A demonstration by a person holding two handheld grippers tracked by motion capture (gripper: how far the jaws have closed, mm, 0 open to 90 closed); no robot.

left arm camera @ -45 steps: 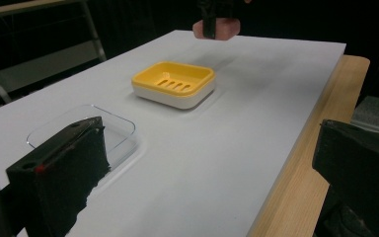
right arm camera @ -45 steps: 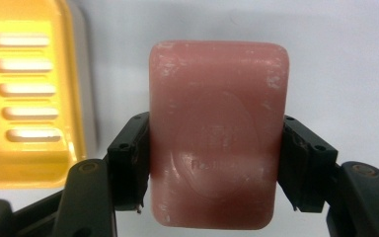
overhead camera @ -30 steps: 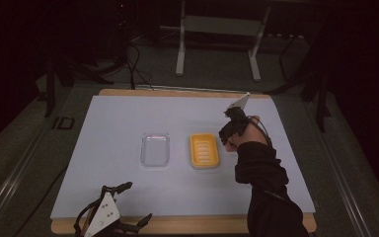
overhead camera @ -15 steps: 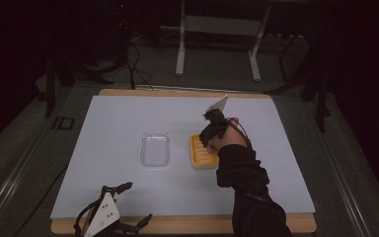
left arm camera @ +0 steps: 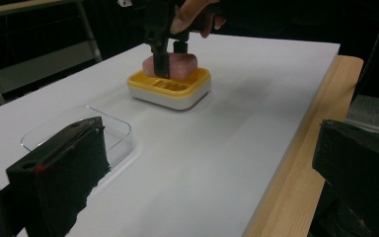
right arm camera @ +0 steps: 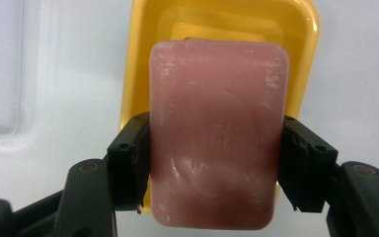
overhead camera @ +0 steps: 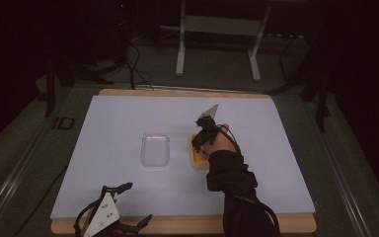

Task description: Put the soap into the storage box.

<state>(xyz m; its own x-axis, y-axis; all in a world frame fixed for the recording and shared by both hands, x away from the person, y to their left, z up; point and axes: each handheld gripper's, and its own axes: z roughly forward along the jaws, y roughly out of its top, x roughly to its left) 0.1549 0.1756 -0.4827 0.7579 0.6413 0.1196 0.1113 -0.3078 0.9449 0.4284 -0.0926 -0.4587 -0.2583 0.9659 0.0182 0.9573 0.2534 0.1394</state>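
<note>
Fingers (right arm camera: 128,163) of the right gripper (right arm camera: 214,163) pinch the pink soap bar (right arm camera: 217,133) across its long sides, over the yellow dish (right arm camera: 301,54). Soap: rigid, likely slick, moderate weight; grip mid-length. Left gripper (overhead camera: 109,217) idle at the surface (overhead camera: 118,123) near edge, fingers spread. Clear lid (overhead camera: 155,149) beside dish; open room all round.

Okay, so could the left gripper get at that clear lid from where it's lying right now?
Probably yes. The left gripper lies unheld at the table's near edge, and bare white surface separates it from the clear lid. The right gripper is busy with the soap.
</note>
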